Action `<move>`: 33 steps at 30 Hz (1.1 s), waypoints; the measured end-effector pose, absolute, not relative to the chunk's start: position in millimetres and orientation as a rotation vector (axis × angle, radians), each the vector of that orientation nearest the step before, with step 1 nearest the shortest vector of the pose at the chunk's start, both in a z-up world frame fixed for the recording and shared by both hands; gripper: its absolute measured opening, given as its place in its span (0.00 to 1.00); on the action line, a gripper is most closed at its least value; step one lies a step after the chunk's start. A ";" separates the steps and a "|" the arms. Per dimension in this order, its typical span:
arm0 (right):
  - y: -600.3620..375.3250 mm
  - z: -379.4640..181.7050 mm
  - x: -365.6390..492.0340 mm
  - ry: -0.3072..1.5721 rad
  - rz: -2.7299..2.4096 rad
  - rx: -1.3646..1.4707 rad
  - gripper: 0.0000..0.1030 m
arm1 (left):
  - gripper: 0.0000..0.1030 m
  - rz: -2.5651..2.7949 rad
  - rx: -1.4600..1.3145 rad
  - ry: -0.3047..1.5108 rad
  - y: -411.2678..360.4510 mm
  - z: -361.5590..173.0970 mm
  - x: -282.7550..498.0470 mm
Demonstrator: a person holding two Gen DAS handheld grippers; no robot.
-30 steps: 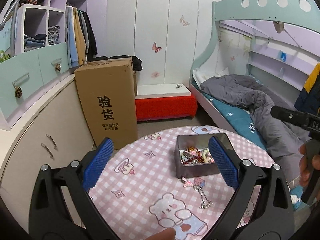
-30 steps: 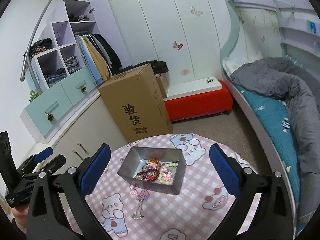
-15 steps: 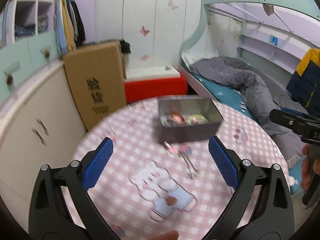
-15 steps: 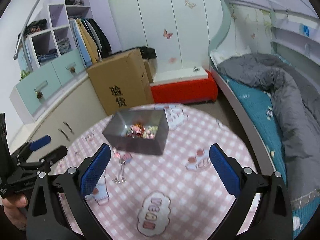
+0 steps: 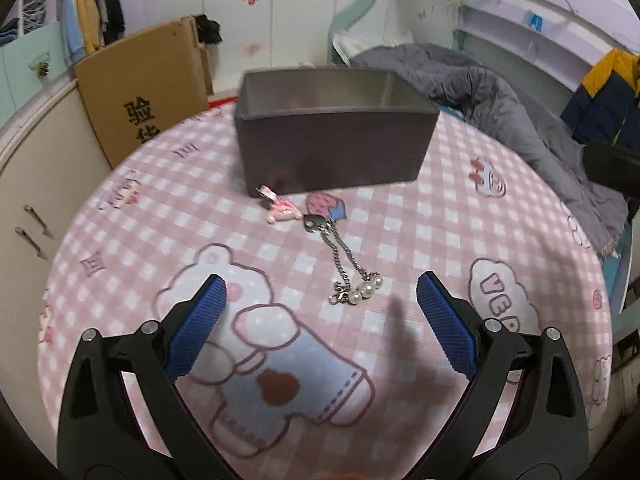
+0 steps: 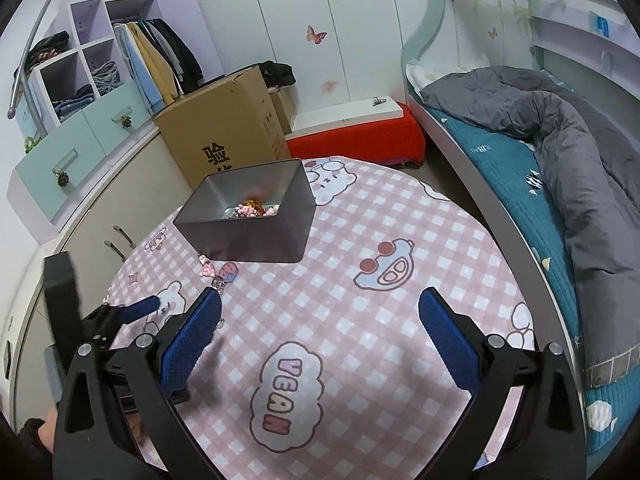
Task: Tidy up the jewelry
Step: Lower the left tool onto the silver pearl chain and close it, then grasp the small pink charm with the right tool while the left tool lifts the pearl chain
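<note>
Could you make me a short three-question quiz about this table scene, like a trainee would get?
1. True or false: the chain with pearls lies inside the grey box.
2. Which gripper is nearer the chain? A) left gripper B) right gripper
3. Fill in: both grippers have their jaws ____.

Key
1. False: it lies on the checked tablecloth in front of the box, beside a pink charm.
2. A: the chain lies just ahead of it, between its blue fingers.
3. Open, and holding nothing.
</note>
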State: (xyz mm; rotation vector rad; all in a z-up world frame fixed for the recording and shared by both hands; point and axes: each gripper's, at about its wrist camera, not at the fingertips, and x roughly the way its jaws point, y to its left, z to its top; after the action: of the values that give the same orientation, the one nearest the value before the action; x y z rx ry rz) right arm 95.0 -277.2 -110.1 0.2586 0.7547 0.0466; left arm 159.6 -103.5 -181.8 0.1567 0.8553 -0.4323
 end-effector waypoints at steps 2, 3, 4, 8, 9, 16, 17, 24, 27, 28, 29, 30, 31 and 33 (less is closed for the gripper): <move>-279.4 -111.2 96.0 0.759 0.042 0.255 0.92 | 0.74 -0.447 0.167 0.894 -107.8 -189.9 165.8; -279.9 -111.9 96.0 0.760 0.040 0.255 0.92 | 0.74 -0.446 0.183 0.899 -110.4 -191.9 167.3; -280.1 -112.6 97.3 0.761 0.042 0.257 0.92 | 0.68 -0.453 0.189 0.896 -111.5 -191.6 167.4; -274.7 -115.9 102.9 0.773 0.061 0.250 0.92 | 0.29 -0.508 0.190 0.889 -110.4 -189.6 168.5; -271.7 -116.8 104.7 0.774 0.072 0.245 0.92 | 0.24 -0.523 0.174 0.897 -107.0 -189.1 171.2; -251.4 -128.1 124.3 0.812 0.120 0.225 0.92 | 0.12 -0.534 0.076 0.914 -72.2 -186.6 177.2; -248.1 -130.4 128.5 0.820 0.129 0.222 0.92 | 0.12 -0.525 0.063 0.914 -64.8 -186.6 176.3; -199.7 -151.8 169.7 0.875 0.245 0.168 0.92 | 0.12 -0.437 -0.034 0.892 -12.7 -177.4 166.8; -174.0 -159.3 187.8 0.883 0.295 0.145 0.91 | 0.12 -0.414 -0.053 0.874 0.5 -170.1 163.6; -163.5 -162.4 194.6 0.884 0.309 0.134 0.86 | 0.12 -0.410 -0.056 0.868 2.8 -168.3 163.2; -157.7 -164.5 199.4 0.888 0.316 0.127 0.82 | 0.12 -0.404 -0.059 0.862 5.0 -166.5 163.0; -148.1 -169.2 206.1 0.895 0.319 0.116 0.79 | 0.12 -0.401 -0.063 0.859 6.3 -165.4 163.2; -141.9 -173.7 211.3 0.904 0.313 0.108 0.70 | 0.12 -0.400 -0.066 0.858 7.4 -164.6 164.1; -134.2 -179.0 216.2 0.899 0.269 0.086 0.61 | 0.12 -0.393 -0.068 0.856 10.1 -164.0 166.2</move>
State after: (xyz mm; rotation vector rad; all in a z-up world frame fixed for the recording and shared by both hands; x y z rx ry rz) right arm 216.2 -134.2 -179.0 0.0855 0.8989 0.2687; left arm 166.2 10.1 -164.0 -0.0682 0.8561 -0.3932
